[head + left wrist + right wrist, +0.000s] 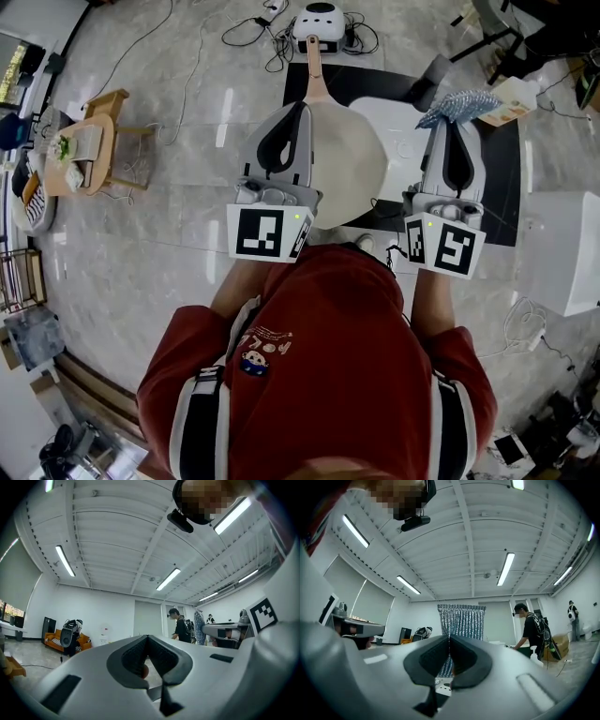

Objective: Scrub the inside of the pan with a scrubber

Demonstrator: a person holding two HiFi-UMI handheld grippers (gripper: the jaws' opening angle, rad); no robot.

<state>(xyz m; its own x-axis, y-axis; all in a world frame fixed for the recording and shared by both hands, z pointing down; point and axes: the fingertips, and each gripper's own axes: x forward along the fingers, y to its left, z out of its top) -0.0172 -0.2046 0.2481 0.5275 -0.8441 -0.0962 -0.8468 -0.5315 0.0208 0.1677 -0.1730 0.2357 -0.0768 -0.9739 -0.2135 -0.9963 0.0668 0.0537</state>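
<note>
From the head view, we see the round cream pan (352, 159) with its wooden handle on the white table (403, 141). In the left gripper view, the left gripper (147, 637) has its dark ribbed pads clenched together, empty. In the right gripper view, the right gripper (449, 637) pinches the glittery silver mesh scrubber (459, 618).

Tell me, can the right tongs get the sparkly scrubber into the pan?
Probably yes. The right tongs grip the scrubber just right of the pan, and nothing shows between them; the left tongs seem to pinch its rim by the handle.
</note>
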